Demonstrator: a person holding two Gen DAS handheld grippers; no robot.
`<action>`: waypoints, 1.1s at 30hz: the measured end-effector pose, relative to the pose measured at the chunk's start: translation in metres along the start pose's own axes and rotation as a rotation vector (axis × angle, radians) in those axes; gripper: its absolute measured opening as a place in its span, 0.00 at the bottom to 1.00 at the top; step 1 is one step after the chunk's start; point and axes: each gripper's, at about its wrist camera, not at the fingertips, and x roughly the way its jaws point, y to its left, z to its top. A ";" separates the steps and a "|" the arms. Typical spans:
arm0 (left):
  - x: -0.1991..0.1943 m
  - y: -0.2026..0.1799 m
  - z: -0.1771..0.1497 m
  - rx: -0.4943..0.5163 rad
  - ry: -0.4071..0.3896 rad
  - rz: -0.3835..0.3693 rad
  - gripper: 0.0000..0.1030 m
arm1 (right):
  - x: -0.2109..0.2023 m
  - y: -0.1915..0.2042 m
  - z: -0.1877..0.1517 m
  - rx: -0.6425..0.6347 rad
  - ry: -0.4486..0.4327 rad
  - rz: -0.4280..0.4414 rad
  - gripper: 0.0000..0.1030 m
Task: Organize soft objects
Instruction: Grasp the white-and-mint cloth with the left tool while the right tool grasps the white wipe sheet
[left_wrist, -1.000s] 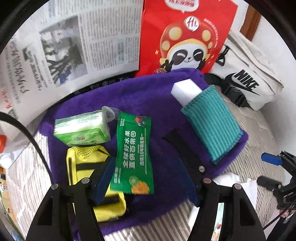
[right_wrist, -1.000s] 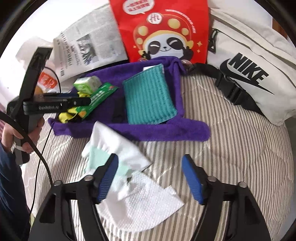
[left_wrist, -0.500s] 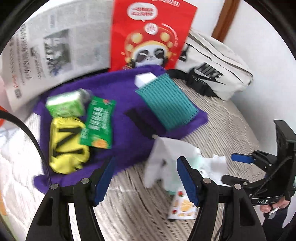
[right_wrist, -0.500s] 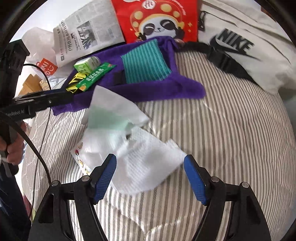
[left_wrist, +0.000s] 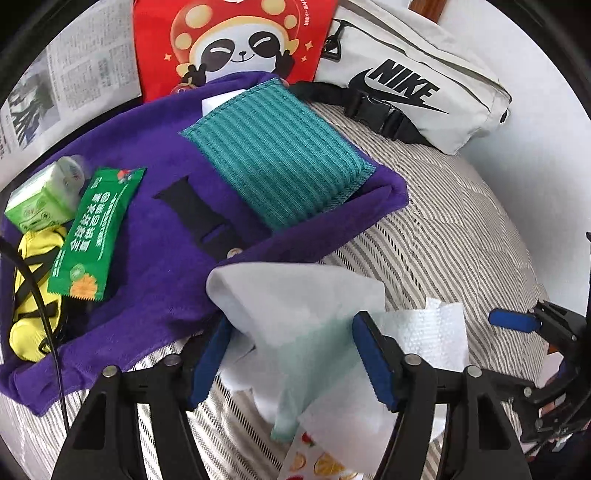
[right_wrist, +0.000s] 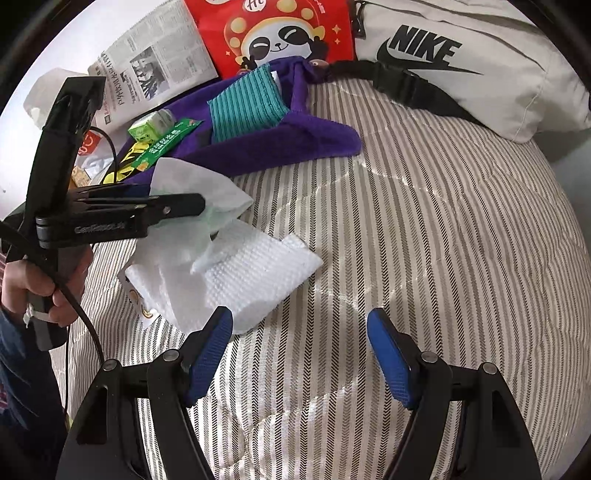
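In the left wrist view, the left gripper (left_wrist: 291, 354) has its blue pads on both sides of a white tissue (left_wrist: 295, 306), which lies on the striped bed (left_wrist: 443, 236) at the near edge of a purple towel (left_wrist: 166, 177). Its jaws have just been closing and the tissue is between them; whether the pads already press it I cannot tell. On the towel lie a teal cloth (left_wrist: 277, 155), a green packet (left_wrist: 96, 232), a small green box (left_wrist: 40, 199) and a yellow pouch (left_wrist: 33, 295). Behind stand a red bag (left_wrist: 229, 40) and a white waist bag (left_wrist: 406, 85).

In the right wrist view, the right gripper (right_wrist: 299, 358) hangs over the bare striped bed with its jaws wide apart and nothing between them. Its left pad is just beside a white paper towel (right_wrist: 251, 280). The left gripper, held by a hand (right_wrist: 33, 288), reaches into the tissue from the left.
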 end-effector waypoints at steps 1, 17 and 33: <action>0.001 -0.002 0.000 0.006 -0.007 0.004 0.23 | 0.000 0.001 -0.001 -0.001 0.001 0.009 0.73; -0.057 0.045 -0.023 -0.091 -0.116 -0.005 0.13 | 0.007 0.065 0.008 -0.119 -0.005 0.087 0.73; -0.085 0.096 -0.095 -0.222 -0.156 0.027 0.13 | 0.041 0.066 0.020 -0.131 -0.049 -0.078 0.58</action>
